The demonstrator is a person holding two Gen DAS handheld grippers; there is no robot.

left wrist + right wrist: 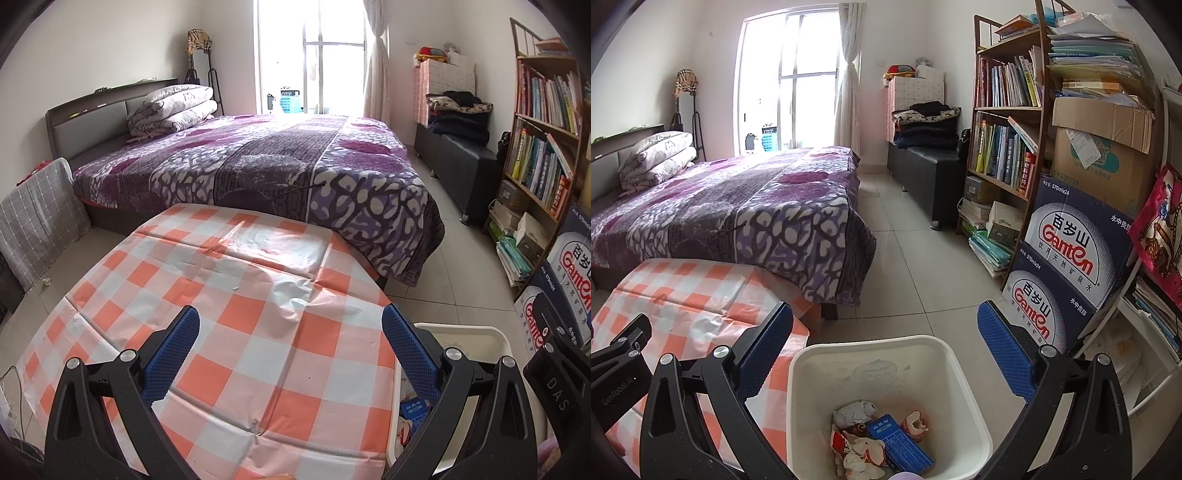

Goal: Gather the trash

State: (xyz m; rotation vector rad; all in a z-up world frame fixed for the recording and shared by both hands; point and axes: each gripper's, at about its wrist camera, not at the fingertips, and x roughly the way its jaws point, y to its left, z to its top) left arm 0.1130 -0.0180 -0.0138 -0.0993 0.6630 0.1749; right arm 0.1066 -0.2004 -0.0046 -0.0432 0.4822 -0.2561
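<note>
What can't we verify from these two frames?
- Bin contents, left wrist view: mostly hidden behind the left claw and the table edge.
- Bin bottom, right wrist view: near part cut off by the frame edge; blue box print too small to read.
- Table's near edge: cut off in both views.

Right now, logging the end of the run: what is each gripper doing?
Left gripper: open, empty, over the orange-and-white checked tablecloth.
Right gripper: open, empty, above the white plastic trash bin.
</note>
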